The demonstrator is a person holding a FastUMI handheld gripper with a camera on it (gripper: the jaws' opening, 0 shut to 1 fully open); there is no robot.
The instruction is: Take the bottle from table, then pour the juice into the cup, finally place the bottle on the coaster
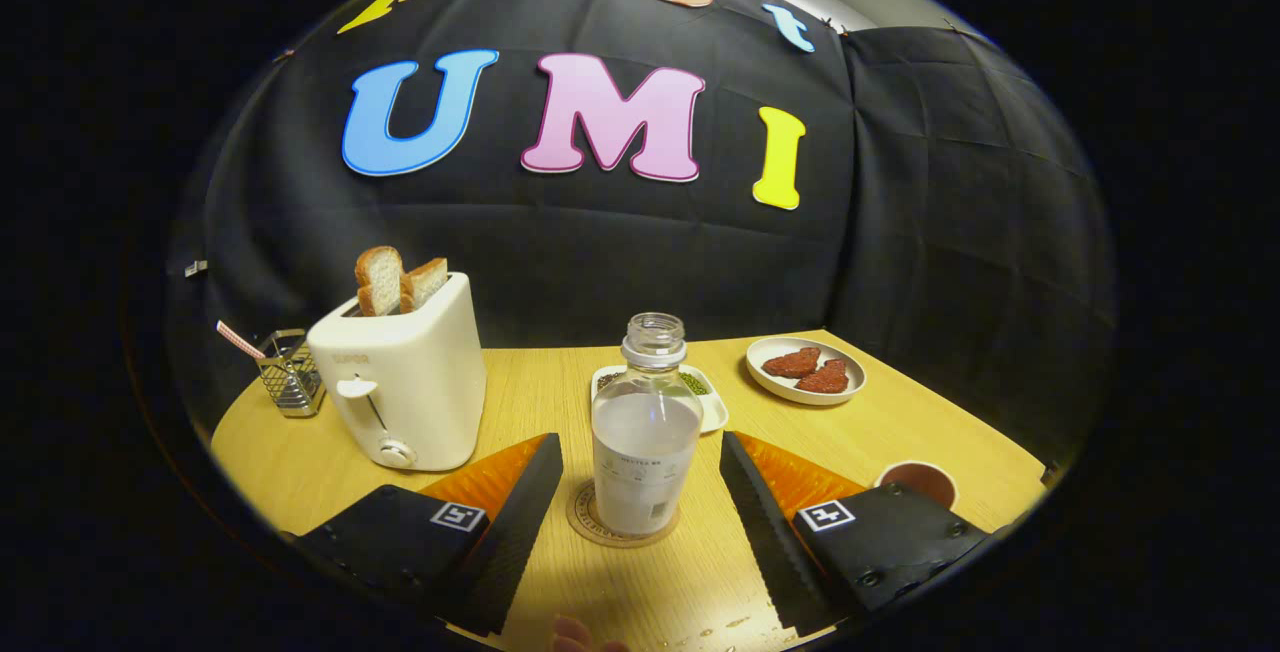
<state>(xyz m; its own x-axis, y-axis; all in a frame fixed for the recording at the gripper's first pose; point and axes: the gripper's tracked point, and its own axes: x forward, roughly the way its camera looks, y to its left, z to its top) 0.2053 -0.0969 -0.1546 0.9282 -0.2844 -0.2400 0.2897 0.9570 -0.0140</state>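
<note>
A clear, uncapped bottle (645,432) partly full of whitish juice stands upright on a round cork coaster (620,524) on the wooden table. My gripper (640,472) is open, its two black-padded fingers (525,517) spread wide on either side of the bottle with a gap between each pad and the bottle. A brown cup (918,481) stands just beyond the right finger.
A white toaster (405,382) holding two bread slices stands beyond the left finger, with a wire holder (290,372) to its left. Behind the bottle lies a small white dish (712,402); a plate (806,370) with two reddish pieces sits further right. A fingertip (572,634) shows at the near table edge.
</note>
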